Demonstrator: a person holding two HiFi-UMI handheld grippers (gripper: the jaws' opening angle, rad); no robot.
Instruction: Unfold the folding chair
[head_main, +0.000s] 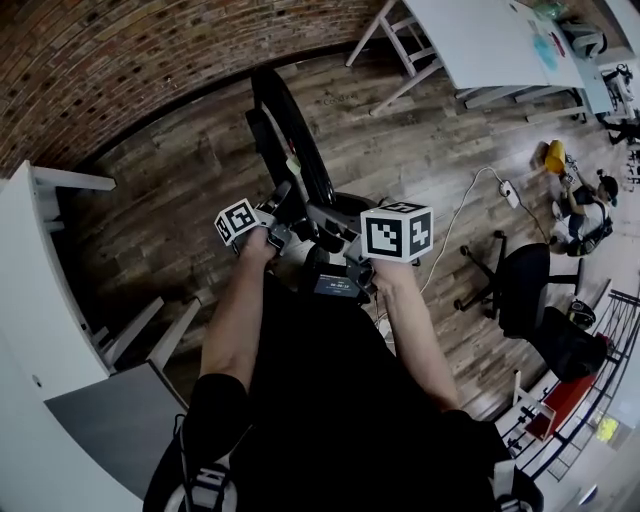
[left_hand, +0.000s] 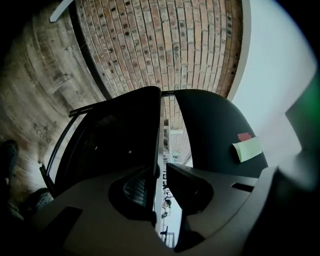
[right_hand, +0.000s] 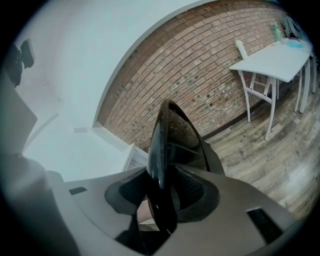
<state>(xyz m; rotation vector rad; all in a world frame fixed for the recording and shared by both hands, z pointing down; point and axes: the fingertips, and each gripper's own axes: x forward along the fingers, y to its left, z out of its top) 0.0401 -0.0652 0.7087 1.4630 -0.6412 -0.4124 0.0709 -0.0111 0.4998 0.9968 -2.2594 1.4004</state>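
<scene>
You stand over a black folding chair (head_main: 292, 135) that is upright and folded flat on the wooden floor (head_main: 190, 170), straight ahead of you, with a curved brick wall (head_main: 120, 55) beyond it. Both of your bare forearms reach forward, and each hand holds a gripper topped by a cube with square markers. Both grippers meet the chair near its lower end. In the left gripper view, the left gripper (left_hand: 161, 172) has its jaws slightly apart around the thin edge of one dark chair panel. That edge lies against one pad, and a sliver of daylight shows between it and the other pad, so this gripper is not clamping. A second black panel stands just beside the first, with a narrow gap between them, and a green note (left_hand: 247, 149) is stuck to it. In the right gripper view, the right gripper (right_hand: 162, 172) is closed on a glossy black edge of the chair, with both pads pressed against it. To your right, a white table (head_main: 480, 40) stands by the wall. A black office chair (head_main: 525, 285) sits well apart from the folding chair, and a person sits on the floor beyond it.
</scene>
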